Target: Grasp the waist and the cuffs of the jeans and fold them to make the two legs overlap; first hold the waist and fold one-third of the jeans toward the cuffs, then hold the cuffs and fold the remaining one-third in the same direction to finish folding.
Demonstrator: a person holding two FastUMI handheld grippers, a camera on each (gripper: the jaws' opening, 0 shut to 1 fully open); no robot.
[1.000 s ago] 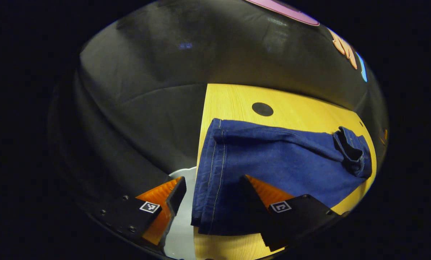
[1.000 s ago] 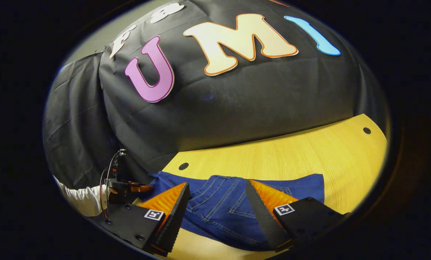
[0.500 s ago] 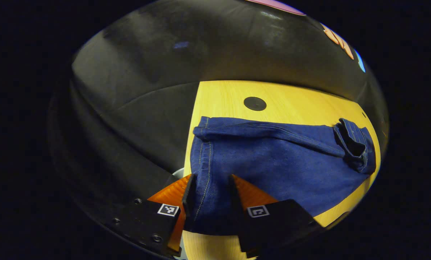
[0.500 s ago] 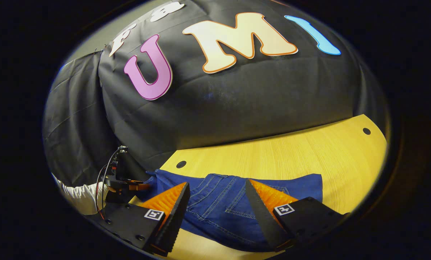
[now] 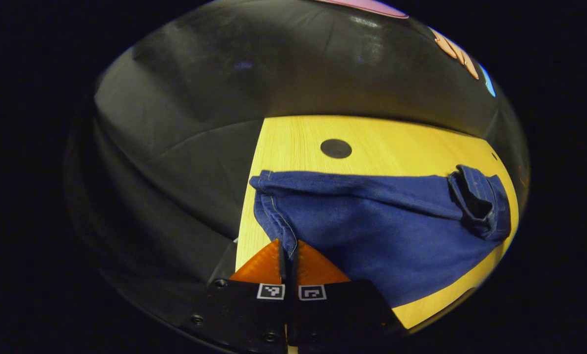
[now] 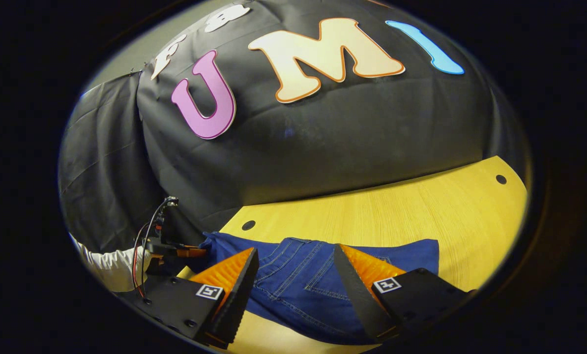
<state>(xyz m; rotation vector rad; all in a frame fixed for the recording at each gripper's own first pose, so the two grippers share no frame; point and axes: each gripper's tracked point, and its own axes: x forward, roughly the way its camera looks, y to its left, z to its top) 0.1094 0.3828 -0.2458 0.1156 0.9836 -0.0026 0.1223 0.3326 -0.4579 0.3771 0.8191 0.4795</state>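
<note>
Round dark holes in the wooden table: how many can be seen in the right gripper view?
2. One hole lies near the table's far left edge, just behind the jeans; the other hole lies at its far right corner. The jeans may hide more.

This is a recording booth, a staged data-collection setup and not a lived-in room. Black cloth (image 6: 323,142) hangs as the wall behind and beside the wooden table (image 6: 421,206), draped in creases right down to the tabletop's far edge — no furniture or windows beyond it. The table itself is pale yellow wood with dark round holes (image 5: 336,148) set into its top near the edges, like a workbench. Left of the table, a white sleeve (image 6: 109,268) reaches in holding a device with loose red and black wires (image 6: 143,236) — rig hardware, not household gear.
</note>
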